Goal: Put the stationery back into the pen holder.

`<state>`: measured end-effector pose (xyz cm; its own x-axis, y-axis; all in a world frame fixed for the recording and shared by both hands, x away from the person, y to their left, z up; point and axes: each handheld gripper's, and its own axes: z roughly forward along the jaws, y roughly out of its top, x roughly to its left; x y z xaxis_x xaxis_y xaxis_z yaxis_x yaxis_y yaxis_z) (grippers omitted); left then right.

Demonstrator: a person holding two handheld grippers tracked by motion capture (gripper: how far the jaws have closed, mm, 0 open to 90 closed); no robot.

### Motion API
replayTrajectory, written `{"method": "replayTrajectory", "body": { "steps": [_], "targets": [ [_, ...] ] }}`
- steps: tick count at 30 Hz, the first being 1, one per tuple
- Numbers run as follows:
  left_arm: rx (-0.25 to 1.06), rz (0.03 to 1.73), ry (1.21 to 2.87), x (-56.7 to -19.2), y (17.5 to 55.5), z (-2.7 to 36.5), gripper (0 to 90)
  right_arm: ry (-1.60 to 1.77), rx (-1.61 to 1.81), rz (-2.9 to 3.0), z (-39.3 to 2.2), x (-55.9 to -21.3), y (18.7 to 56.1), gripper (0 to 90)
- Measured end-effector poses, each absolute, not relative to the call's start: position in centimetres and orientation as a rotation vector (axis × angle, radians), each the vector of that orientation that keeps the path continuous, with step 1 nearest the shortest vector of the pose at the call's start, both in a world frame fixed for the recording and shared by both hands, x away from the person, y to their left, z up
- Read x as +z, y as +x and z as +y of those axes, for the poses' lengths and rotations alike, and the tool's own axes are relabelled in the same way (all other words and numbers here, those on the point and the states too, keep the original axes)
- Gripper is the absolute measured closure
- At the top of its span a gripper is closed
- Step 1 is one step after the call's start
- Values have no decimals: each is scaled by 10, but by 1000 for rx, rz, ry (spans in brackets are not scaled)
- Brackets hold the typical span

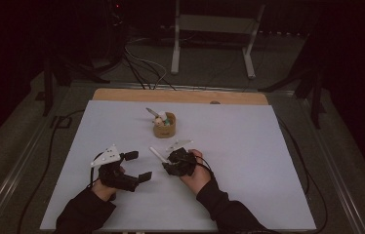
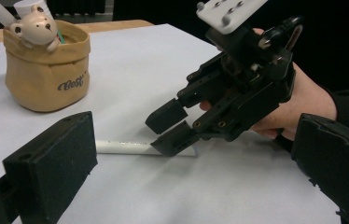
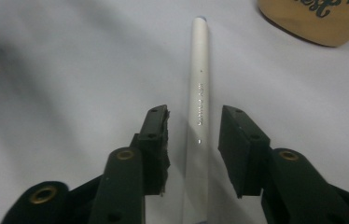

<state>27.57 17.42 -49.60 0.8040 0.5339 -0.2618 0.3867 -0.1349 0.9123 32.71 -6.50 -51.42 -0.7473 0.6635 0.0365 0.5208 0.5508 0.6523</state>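
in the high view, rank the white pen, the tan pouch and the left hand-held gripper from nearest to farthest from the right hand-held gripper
1. white pen: at the tips of the right hand-held gripper, on the sheet.
2. left hand-held gripper: to its left, apart.
3. tan pouch: farther up the table, upright.

Pen lower end cut off; pouch top cropped

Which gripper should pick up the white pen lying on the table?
Right. The right gripper already has its fingers on either side of the white pen, not yet pressing it. The left gripper sits open, off to the side.
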Motion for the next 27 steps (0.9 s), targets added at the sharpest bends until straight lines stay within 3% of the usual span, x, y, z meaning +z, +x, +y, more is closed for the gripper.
{"method": "replayTrajectory", "body": {
  "steps": [15,27],
  "targets": [
    [144,713,1764,-495,275,172,7,965,808,2590,-54,-523,328,767],
    [145,707,1774,-495,274,170,7,1017,860,2553,-63,-514,329,784]
  ]
}}
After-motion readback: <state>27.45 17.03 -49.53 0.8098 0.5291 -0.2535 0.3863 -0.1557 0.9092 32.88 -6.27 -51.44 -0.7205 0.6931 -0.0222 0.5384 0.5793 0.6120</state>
